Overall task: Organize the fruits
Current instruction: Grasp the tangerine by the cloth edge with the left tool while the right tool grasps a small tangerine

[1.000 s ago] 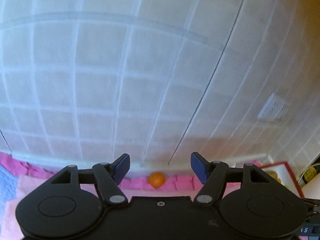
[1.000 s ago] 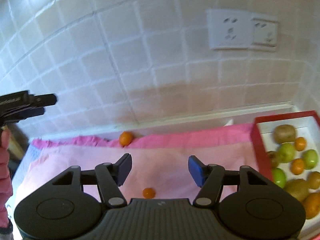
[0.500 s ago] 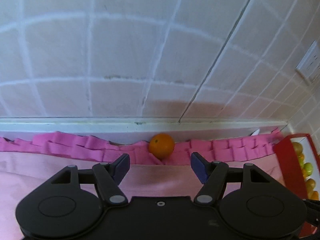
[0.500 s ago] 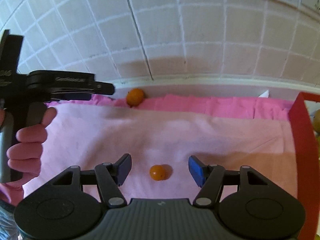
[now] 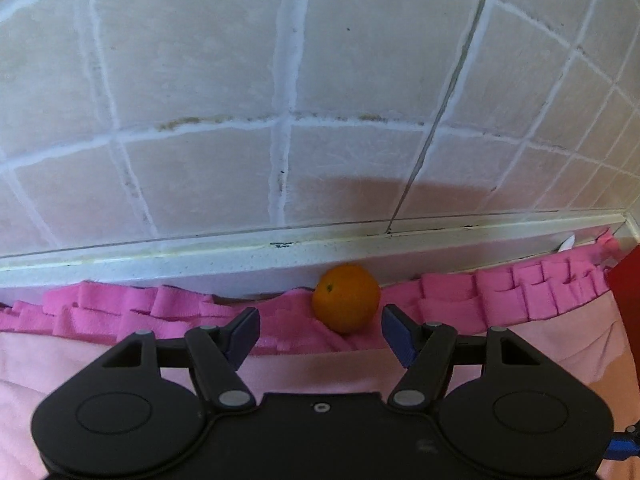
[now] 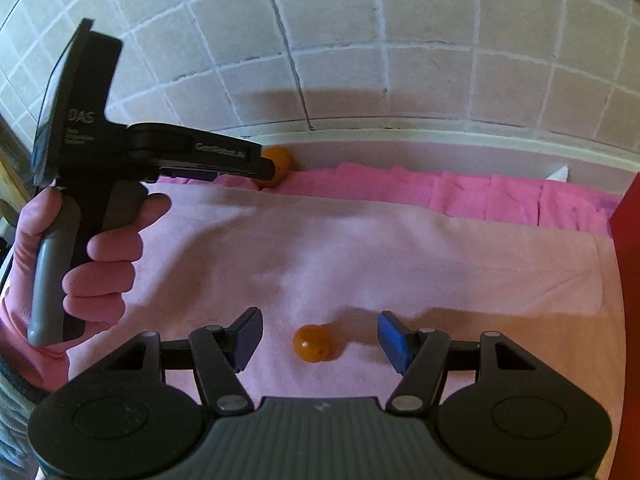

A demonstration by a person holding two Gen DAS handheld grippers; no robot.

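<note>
A tiled wall (image 5: 320,80) stands at the back, with a white ledge (image 5: 240,254) along its foot. A pink cloth (image 6: 360,248) covers the worktop, and its far edge is bunched up in darker pink folds against the ledge. At the right side a red edge (image 6: 628,240) of something closes the cloth off. The middle of the cloth is bare and flat, so there is open room there.

The left tongs (image 5: 320,330) are released, with a wide gap between the two blue pads. A big orange (image 5: 346,298) sits in the cloth folds right at the ledge. It lies just past the tips, a bit to the right of the middle of the gap, and no pad touches it.

The right tongs (image 6: 318,338) are released too. A small orange fruit (image 6: 312,343) lies on the flat cloth between the two pads, a little nearer the left one, with space on both sides.

In the right wrist view a hand (image 6: 92,248) in a pink sleeve grips the left tool's handle, fingers curled round it. The tool points toward the big orange at the wall.
</note>
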